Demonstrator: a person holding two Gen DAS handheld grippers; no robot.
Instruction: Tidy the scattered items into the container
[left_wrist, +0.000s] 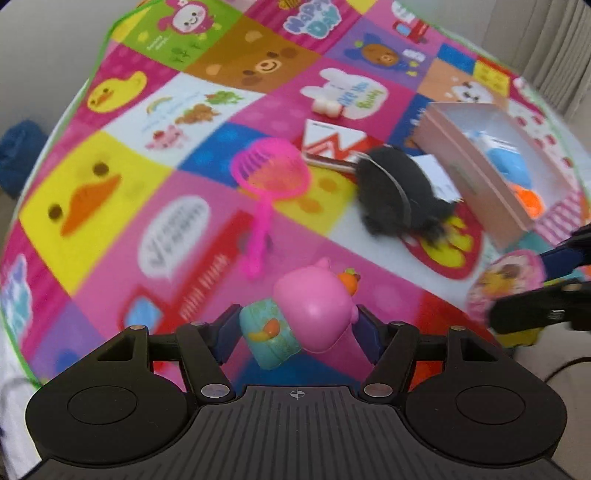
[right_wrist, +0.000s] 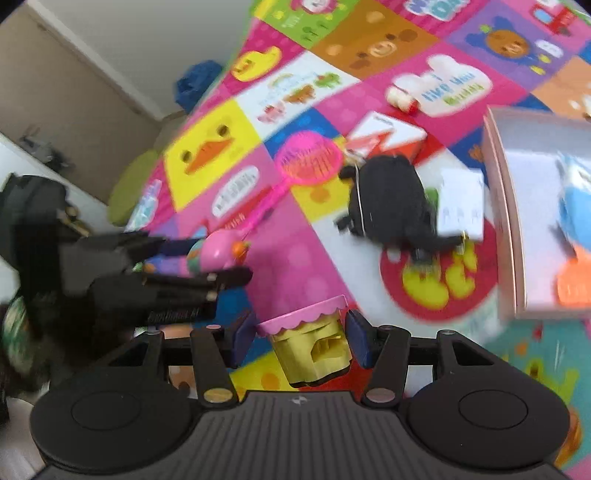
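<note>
On the left, the left gripper (left_wrist: 295, 328) is clamped on a pink toy figure (left_wrist: 314, 306) with a teal base, its pads pressing both sides, the toy lifted clear of the play mat (left_wrist: 184, 155). Ahead and to its right across the mat stands the pink box (left_wrist: 476, 166), the container, already holding a blue and an orange thing. Further right, the right gripper (right_wrist: 301, 338) grips a yellow toy with a pink scalloped lid (right_wrist: 314, 343) between its narrowed pads. From this hand the box lies up and to the right, and looks closer, so the right hand probably reaches it first.
</note>
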